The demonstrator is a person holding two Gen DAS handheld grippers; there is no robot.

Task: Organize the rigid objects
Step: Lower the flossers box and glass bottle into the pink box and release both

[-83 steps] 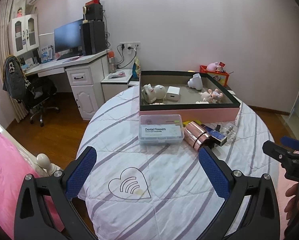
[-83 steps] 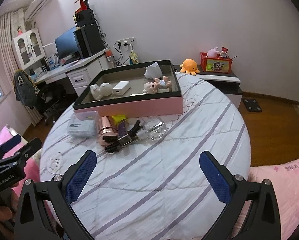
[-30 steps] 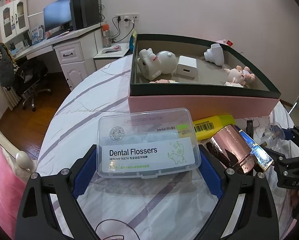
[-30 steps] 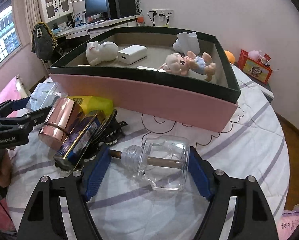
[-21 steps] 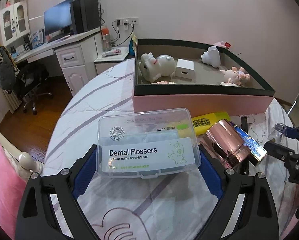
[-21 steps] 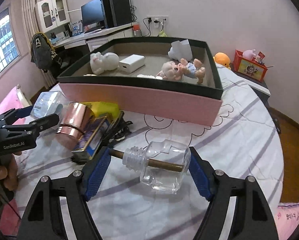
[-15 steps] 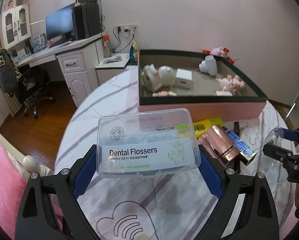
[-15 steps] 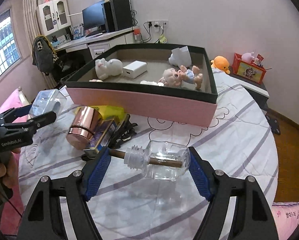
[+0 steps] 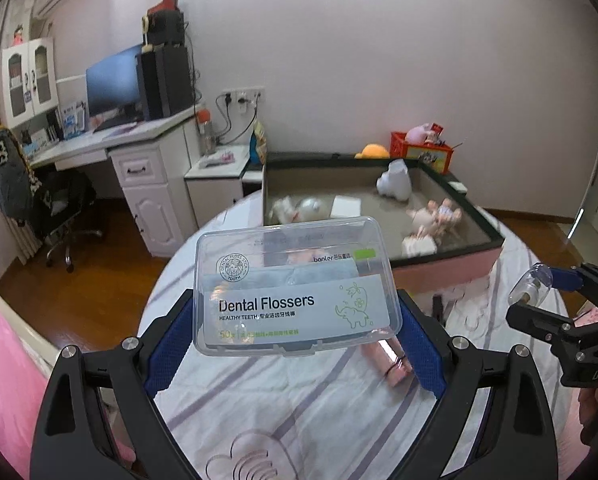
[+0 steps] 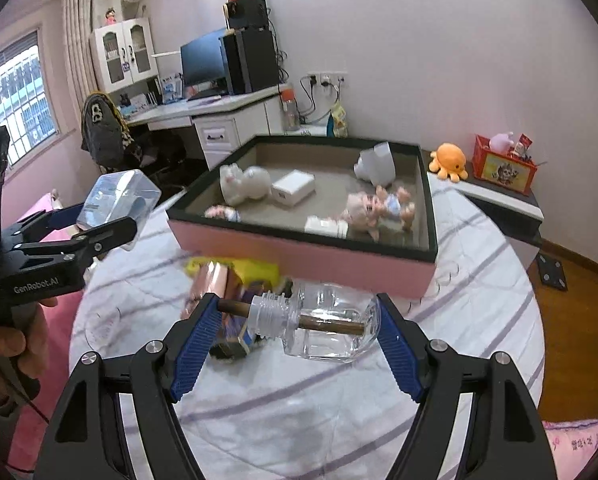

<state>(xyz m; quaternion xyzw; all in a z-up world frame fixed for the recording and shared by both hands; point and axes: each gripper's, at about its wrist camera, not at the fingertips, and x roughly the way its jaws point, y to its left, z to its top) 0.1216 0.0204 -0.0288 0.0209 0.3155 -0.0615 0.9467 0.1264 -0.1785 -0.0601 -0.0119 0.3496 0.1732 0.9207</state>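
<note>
The left gripper grips the light, slick plastic dental flosser box by its short ends; the right gripper clamps the fragile glass bottle endwise. Both hang above the bed, short of the tray.

The tray is open on top, with bare floor between the charger and doll. Clutter crowds its near wall.
</note>
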